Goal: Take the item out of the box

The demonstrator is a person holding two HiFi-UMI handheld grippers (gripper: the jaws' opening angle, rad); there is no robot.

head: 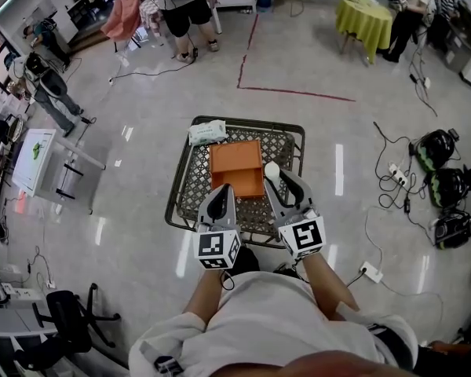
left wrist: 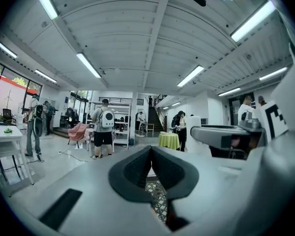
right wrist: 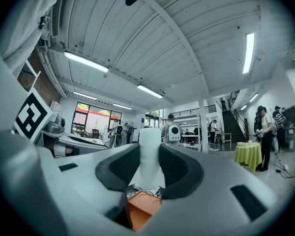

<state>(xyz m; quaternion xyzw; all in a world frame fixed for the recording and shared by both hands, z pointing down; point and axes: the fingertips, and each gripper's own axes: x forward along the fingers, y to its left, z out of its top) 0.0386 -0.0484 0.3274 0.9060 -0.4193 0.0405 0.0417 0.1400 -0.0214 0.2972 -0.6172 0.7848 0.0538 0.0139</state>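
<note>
my left gripper points forward, jaws pressed together with nothing between them. my right gripper sits just beside it, jaws clamped on a white item. my left forearm and right forearm reach out close together.

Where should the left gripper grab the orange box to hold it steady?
Probably its near-left edge, coming down from above: the orange box lies flat on the mesh table, too wide to span, and that edge lies nearest the left gripper.
</note>
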